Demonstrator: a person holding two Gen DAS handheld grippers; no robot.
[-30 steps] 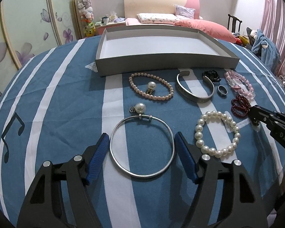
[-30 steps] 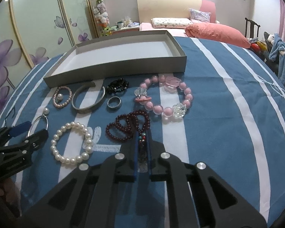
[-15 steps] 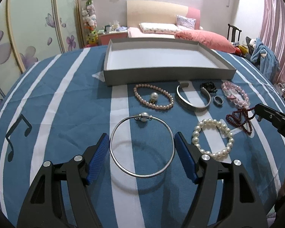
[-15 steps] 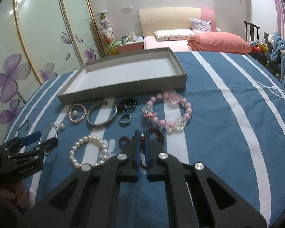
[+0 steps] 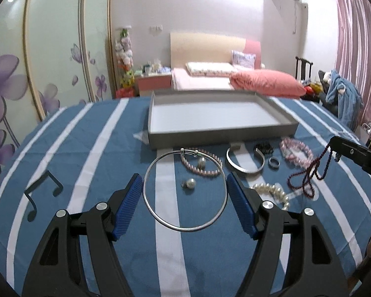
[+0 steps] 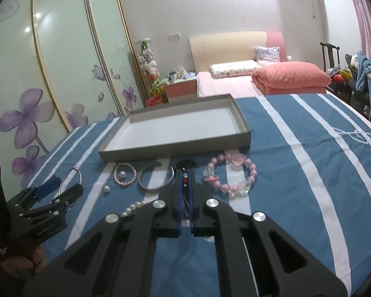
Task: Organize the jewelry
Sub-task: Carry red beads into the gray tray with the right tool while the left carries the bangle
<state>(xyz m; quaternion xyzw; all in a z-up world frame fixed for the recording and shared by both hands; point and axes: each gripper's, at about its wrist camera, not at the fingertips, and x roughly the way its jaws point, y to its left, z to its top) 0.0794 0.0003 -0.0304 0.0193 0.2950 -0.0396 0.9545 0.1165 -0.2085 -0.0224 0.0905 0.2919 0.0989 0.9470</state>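
Silver wire of the bangle (image 5: 185, 193) spans the gap between my left jaws, and the left gripper (image 5: 185, 198) holds it by its two sides, blue pads (image 5: 128, 205) pressed to the hoop, which hangs lifted above the striped blue cloth (image 5: 86, 148) on the counter. Below the hoop, on the cloth, lies a loose pearl (image 5: 191, 183). My right gripper (image 6: 184, 198) has its jaws together, clamped on the dark red beads (image 5: 309, 175); from the left camera these dangle in loops from the tip, their low end close over the cloth near the white pearl bracelet (image 5: 272, 191), though I cannot tell whether they touch it. Far of both grippers sits the grey tray (image 5: 222, 137), shallow, with a white floor. Just near its front wall, left to right, lie the small pink pearl bracelet (image 5: 201, 167), the open silver cuff (image 5: 244, 163), a black beaded piece (image 5: 264, 147) beside the cuff's far right end, a ring (image 5: 274, 161), and the big pink and clear bead bracelet (image 6: 231, 175) at the right end of the row. None of these is in the tray. In the right camera the left gripper shows at the near left with the hoop standing up from its tip, and the pearl lies on the cloth just right of it.
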